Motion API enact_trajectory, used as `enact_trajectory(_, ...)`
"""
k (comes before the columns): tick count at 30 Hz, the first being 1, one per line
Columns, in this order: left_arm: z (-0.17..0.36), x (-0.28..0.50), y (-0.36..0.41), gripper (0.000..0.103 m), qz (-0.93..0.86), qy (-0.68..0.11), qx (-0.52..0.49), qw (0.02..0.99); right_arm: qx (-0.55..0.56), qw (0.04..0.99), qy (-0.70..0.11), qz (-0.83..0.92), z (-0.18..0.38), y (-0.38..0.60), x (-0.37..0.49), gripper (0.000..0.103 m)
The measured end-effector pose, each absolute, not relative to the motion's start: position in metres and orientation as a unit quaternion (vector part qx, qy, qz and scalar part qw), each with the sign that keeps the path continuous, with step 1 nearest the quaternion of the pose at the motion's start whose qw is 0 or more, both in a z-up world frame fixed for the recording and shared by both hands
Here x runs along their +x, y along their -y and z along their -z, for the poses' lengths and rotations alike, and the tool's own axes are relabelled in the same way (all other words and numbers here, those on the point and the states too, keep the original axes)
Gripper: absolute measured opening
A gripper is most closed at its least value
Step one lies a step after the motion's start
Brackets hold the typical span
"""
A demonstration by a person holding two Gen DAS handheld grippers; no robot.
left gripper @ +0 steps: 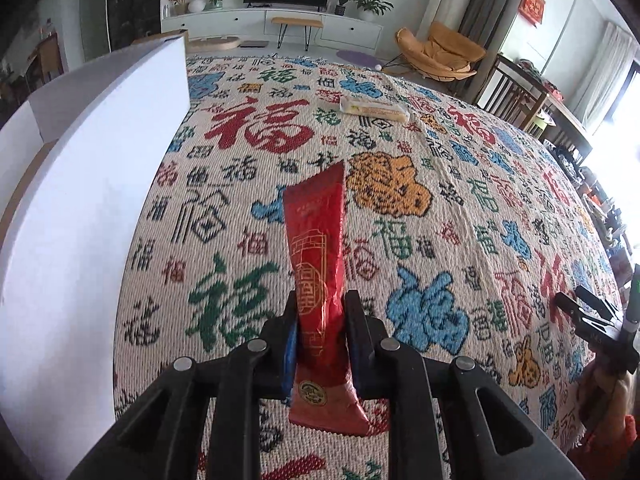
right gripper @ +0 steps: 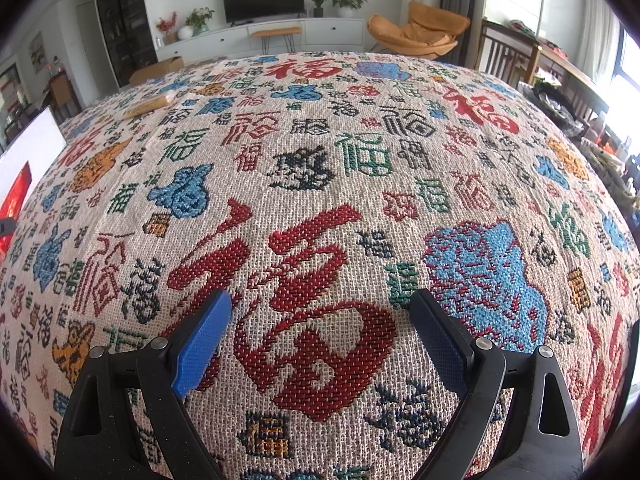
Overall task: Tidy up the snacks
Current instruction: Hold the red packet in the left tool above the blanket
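My left gripper (left gripper: 322, 298) is shut on a long red foil snack packet (left gripper: 316, 240), which stands upright between the pads above the patterned tablecloth (left gripper: 440, 200). To its left is a white box (left gripper: 100, 160) with tall walls. A pale wrapped snack bar (left gripper: 374, 109) lies flat on the cloth farther back. My right gripper (right gripper: 320, 304) hovers open over the cloth with nothing between its blue pads; it also shows at the right edge of the left wrist view (left gripper: 580, 304). In the right wrist view the snack bar (right gripper: 150, 106) lies far left, and the red packet (right gripper: 16, 196) shows beside the white box (right gripper: 36, 140).
The woven cloth covers the whole table. Wooden chairs (left gripper: 516, 96) stand past the table's far right edge. A cardboard box (right gripper: 160, 68) sits beyond the far left edge. The room behind holds a TV cabinet and an orange armchair.
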State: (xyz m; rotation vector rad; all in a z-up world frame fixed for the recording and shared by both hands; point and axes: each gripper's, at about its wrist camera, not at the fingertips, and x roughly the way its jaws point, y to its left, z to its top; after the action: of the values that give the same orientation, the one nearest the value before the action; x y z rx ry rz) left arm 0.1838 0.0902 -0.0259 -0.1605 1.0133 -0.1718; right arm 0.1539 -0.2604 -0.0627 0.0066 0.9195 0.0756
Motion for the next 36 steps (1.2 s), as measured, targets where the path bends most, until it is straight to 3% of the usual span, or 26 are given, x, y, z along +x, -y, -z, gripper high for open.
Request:
enact_trajectory(2, 0.037, 0.182, -0.102, 0.033, 0.085, -0.493, -0.096, 0.861, 0.003, 0.895, -0.444, -0.037, 0.063, 0.260, 0.154, 0.093)
enact_trajectory(4, 0.044, 0.182, -0.115, 0.057, 0.066, -0.493, -0.114, 0.860, 0.003, 0.895, -0.444, -0.037, 0.063, 0.260, 0.154, 0.093)
enact_trajectory(7, 0.046, 0.179, -0.132, 0.070, 0.034, -0.477, -0.130, 0.869, 0.003, 0.895, -0.444, -0.037, 0.063, 0.260, 0.154, 0.093)
enact_trajectory(11, 0.051, 0.180, -0.133, 0.074, 0.036, -0.476, -0.118, 0.871, 0.003, 0.895, -0.444, -0.037, 0.063, 0.260, 0.154, 0.093)
enact_trajectory(25, 0.065, 0.183, -0.095, 0.103, 0.015, -0.456, 0.013, 0.890, 0.003, 0.895, -0.444, -0.037, 0.062, 0.261, 0.154, 0.093)
enact_trajectory(36, 0.066, 0.183, -0.100, 0.103, 0.009, -0.457, 0.001, 0.889, 0.004, 0.895, -0.444, -0.037, 0.062, 0.260, 0.154, 0.093)
